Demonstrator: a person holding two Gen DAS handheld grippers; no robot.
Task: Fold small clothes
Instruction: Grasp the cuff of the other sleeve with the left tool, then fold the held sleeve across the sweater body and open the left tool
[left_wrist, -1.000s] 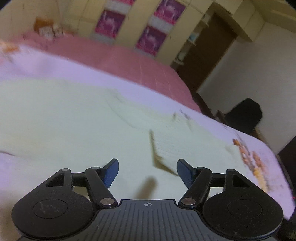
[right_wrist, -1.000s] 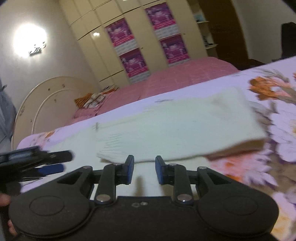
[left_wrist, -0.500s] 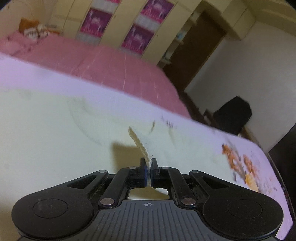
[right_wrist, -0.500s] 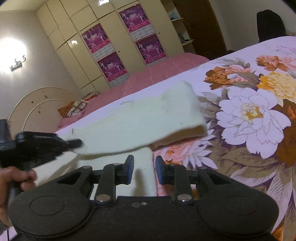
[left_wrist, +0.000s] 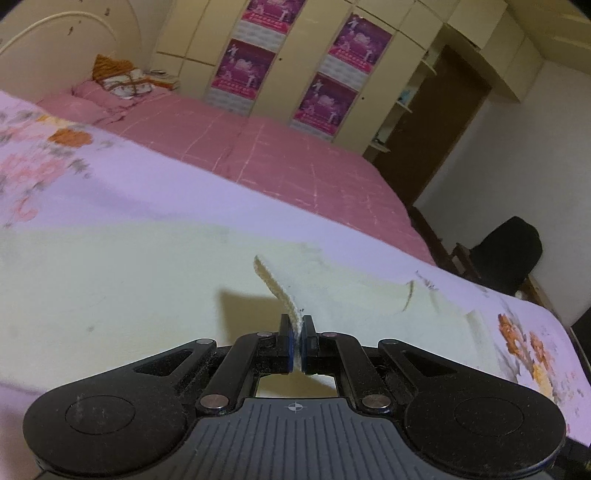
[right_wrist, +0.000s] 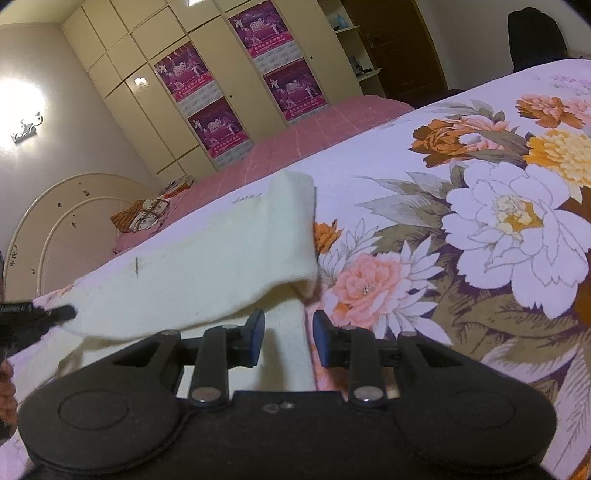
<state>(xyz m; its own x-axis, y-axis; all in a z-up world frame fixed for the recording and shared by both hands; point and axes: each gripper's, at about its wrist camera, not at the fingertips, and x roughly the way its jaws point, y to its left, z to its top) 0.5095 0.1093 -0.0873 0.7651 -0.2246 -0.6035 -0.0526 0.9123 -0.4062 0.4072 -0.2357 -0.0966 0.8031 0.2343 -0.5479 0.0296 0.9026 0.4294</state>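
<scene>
Pale cream knitted garment (right_wrist: 207, 258), soft, lightly soiled, with a short dark mark near its middle. Lies across the lower left and centre of the right-wrist view; one layer is lifted and doubled over another flat layer beneath, its folded end at upper centre. In the left-wrist view (left_wrist: 122, 295) it fills the centre, one thin edge raised upright.
</scene>
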